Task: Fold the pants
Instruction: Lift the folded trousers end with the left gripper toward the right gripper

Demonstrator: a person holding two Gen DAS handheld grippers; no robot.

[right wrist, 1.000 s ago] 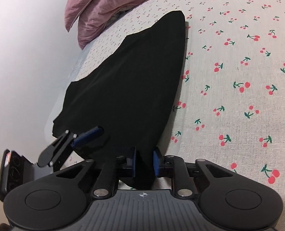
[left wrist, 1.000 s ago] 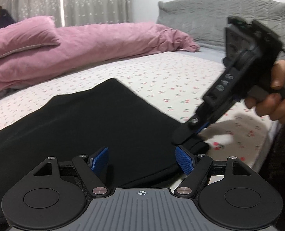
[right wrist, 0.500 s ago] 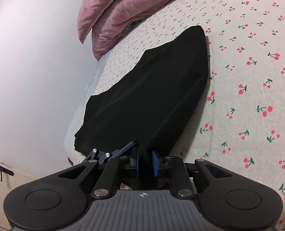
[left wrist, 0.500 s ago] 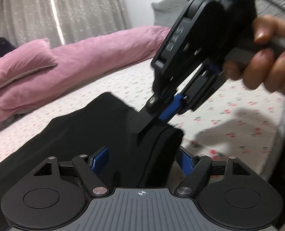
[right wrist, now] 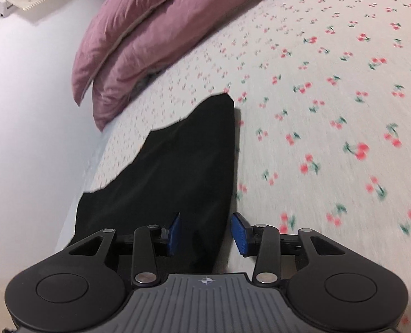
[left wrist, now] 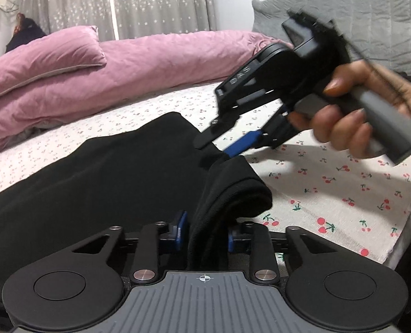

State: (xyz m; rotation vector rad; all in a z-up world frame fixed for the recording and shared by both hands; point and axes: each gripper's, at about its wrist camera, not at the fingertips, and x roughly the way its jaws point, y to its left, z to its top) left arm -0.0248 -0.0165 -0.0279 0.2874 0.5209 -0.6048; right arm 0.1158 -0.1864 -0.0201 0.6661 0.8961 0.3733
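Carefully, with my left gripper clamped on the bunched end of the black pants lying on the bed and my right gripper open, I should carry that end evenly across.

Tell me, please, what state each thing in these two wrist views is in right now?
Black pants: flat on the bed, near end bunched up.
Left gripper: shut on the bunched pants.
Right gripper: open, straddling the pants' edge.
Pink pillow: resting on the pink duvet.
Curtains: drawn.
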